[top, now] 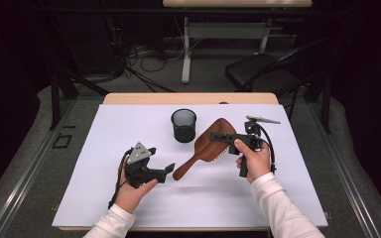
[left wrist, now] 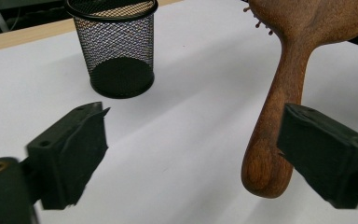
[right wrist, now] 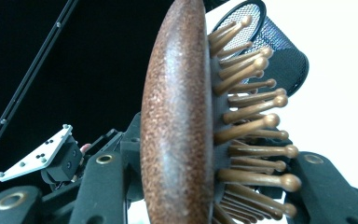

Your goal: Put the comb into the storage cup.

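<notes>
Wooden hairbrush (top: pixel 208 146), high view: on the white sheet (top: pixel 104 198) beside the mesh cup (top: pixel 184 125); right gripper (top: pixel 223 136) clamps its head.
Left gripper view: left gripper (left wrist: pixel 214 158) gapes wide, the handle just inside one jaw, unpressed.
Right gripper view: jaws pinch back and bristles.
Handling: probably rigid, light; smooth handle may slip, so grip its narrow neck.

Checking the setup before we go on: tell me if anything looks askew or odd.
The brush is tilted rather than lying flat: the right gripper is clamped on its head, lifting that end, while the handle end rests by the open left gripper. The cup stands upright. Nothing spilled or broken.
</notes>
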Available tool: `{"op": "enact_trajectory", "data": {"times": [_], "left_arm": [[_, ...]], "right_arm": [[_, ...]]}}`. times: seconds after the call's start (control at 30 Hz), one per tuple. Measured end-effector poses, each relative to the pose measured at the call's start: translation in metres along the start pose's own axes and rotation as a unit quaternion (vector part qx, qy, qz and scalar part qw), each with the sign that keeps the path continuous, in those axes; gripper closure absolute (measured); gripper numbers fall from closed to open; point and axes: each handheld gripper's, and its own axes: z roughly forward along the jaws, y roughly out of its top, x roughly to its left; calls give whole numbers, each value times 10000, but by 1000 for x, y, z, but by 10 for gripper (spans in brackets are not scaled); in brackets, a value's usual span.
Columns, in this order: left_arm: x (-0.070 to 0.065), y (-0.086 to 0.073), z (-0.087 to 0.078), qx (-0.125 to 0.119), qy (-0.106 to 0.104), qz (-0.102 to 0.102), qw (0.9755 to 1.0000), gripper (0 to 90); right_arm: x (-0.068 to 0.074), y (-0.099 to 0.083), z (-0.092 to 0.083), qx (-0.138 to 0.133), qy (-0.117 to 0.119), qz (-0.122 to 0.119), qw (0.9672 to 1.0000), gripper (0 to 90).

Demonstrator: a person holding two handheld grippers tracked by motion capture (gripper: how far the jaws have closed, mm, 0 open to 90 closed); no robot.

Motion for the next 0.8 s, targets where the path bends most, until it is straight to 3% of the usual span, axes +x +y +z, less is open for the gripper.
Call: {"op": "enact_trajectory", "data": {"times": [0.17,0.63,0.8], "left_arm": [[3,0,1,-18,-24,-154,9999,5],[7,-1,-1,-140,0,-257,9996,4],[8,0,-2,-69,67,-187,9998,4]], "right_arm": [[-1,1,-1,-25,-10,4,10000,493],[3,6,-5,-113,-65,-74,9999,492],[6,9,-6,-119,-94,-86,9998,491]]}}
